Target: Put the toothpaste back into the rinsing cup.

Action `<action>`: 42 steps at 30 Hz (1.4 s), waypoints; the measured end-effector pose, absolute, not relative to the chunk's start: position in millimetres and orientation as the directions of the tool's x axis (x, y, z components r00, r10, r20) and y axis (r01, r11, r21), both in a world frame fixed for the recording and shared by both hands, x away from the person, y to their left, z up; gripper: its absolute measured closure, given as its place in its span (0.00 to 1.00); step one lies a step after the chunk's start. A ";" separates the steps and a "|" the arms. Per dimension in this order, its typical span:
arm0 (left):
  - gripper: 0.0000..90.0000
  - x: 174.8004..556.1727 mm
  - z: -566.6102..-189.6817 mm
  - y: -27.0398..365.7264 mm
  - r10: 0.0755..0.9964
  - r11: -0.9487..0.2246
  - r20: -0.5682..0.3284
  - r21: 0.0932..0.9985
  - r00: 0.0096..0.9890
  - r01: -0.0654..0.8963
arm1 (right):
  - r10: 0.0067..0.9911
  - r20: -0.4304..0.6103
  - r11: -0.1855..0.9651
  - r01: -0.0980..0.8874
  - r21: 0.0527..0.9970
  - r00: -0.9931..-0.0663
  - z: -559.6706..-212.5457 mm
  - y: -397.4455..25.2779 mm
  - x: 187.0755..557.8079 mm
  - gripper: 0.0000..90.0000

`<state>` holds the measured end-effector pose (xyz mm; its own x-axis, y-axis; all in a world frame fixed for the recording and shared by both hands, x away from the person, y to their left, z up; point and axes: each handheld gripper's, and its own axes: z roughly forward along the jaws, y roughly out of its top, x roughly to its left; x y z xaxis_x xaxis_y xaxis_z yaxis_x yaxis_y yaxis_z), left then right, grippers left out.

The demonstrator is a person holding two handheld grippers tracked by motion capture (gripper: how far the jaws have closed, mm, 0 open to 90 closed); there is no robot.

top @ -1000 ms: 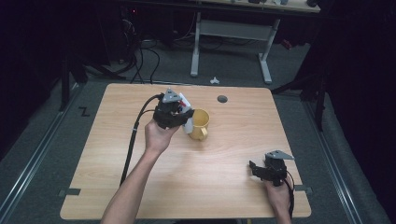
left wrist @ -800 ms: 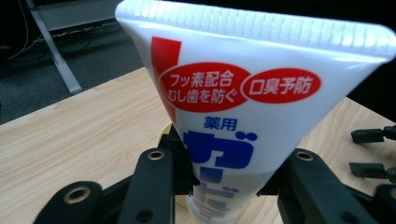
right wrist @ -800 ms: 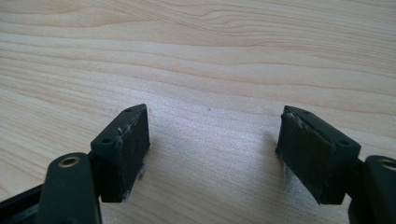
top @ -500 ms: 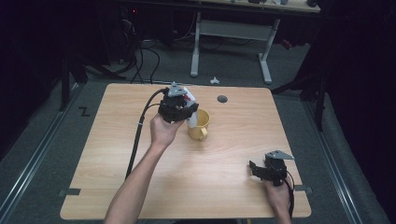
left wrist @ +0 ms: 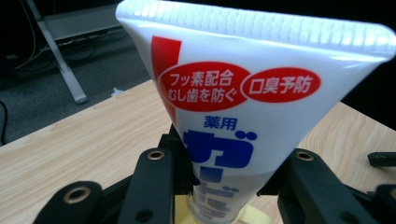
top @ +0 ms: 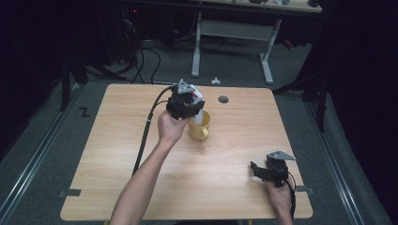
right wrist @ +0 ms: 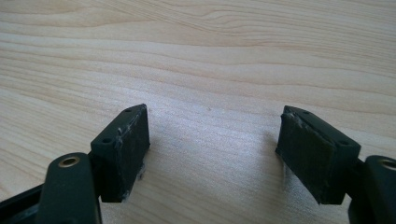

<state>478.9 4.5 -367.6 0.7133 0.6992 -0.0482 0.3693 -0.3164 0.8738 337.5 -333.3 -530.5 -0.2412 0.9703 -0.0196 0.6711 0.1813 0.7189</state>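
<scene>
A white toothpaste tube [left wrist: 233, 93] with red and blue print stands upright between the jaws of my left gripper [left wrist: 229, 163], crimped end up. Its lower end reaches down into a yellow mug [left wrist: 254, 215]. In the high view my left gripper [top: 193, 111] hovers just above the yellow mug [top: 199, 130] near the table's middle, shut on the tube [top: 199, 99]. My right gripper [top: 257, 169] rests low at the table's front right, held by a hand. Its jaws stand wide apart over bare wood [right wrist: 215, 140] with nothing between them.
The wooden table [top: 117, 140] has a dark round hole [top: 223, 99] near its far edge. A small white object [top: 215, 80] lies on the floor beyond, by the legs of another desk [top: 234, 47]. The left gripper's cable [top: 145, 136] trails across the table's left half.
My left gripper has shifted slightly right and away with the tube, ending over the mug. The right gripper has stayed where it was.
</scene>
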 end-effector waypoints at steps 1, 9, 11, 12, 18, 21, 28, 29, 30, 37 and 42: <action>0.74 479.5 -368.6 3.1 0.701 -0.315 -0.049 0.874 0.712 0.371 | 0.970 -0.019 0.181 0.671 0.719 -0.241 -530.5 -333.3 337.5 0.28; 0.74 484.5 -376.9 -4.4 0.706 -0.327 -0.044 0.865 0.707 0.380 | 0.970 -0.019 0.181 0.671 0.719 -0.241 -530.5 -333.3 337.5 0.28; 0.74 486.0 -379.0 -5.6 0.708 -0.329 -0.043 0.863 0.705 0.383 | 0.970 -0.019 0.181 0.671 0.719 -0.241 -530.5 -333.3 337.5 0.28; 0.74 486.7 -380.1 -6.1 0.709 -0.329 -0.043 0.863 0.704 0.384 | 0.970 -0.019 0.181 0.671 0.719 -0.241 -530.5 -333.3 337.5 0.28; 0.73 489.9 -387.8 -10.9 0.712 -0.343 -0.034 0.854 0.701 0.391 | 0.970 -0.019 0.181 0.671 0.719 -0.241 -530.5 -333.3 337.5 0.28; 0.73 491.0 -391.9 -13.8 0.712 -0.353 -0.024 0.852 0.702 0.387 | 0.970 -0.018 0.181 0.671 0.719 -0.241 -530.5 -333.2 337.4 0.28; 0.73 495.0 -403.9 -15.1 0.720 -0.366 -0.017 0.840 0.693 0.401 | 0.970 -0.019 0.181 0.671 0.719 -0.241 -530.5 -333.3 337.4 0.28; 0.73 495.9 -405.7 -14.9 0.723 -0.367 -0.018 0.837 0.691 0.406 | 0.970 -0.019 0.181 0.671 0.719 -0.242 -530.5 -333.2 337.4 0.28; 0.73 496.6 -407.5 -15.1 0.723 -0.373 -0.014 0.833 0.690 0.408 | 0.970 -0.019 0.181 0.671 0.719 -0.242 -530.5 -333.2 337.4 0.28; 0.72 497.8 -417.5 -19.3 0.723 -0.401 0.005 0.817 0.691 0.413 | 0.970 -0.018 0.181 0.672 0.719 -0.242 -530.5 -333.2 337.4 0.28; 0.72 497.0 -422.2 -23.7 0.716 -0.412 0.007 0.812 0.698 0.414 | 0.970 -0.019 0.181 0.671 0.719 -0.241 -530.5 -333.2 337.4 0.28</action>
<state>497.0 -23.7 -422.2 0.6980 0.7160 0.0074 0.4139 -0.4119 0.8118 337.4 -333.2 -530.5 -0.2413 0.9703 -0.0190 0.6715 0.1810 0.7186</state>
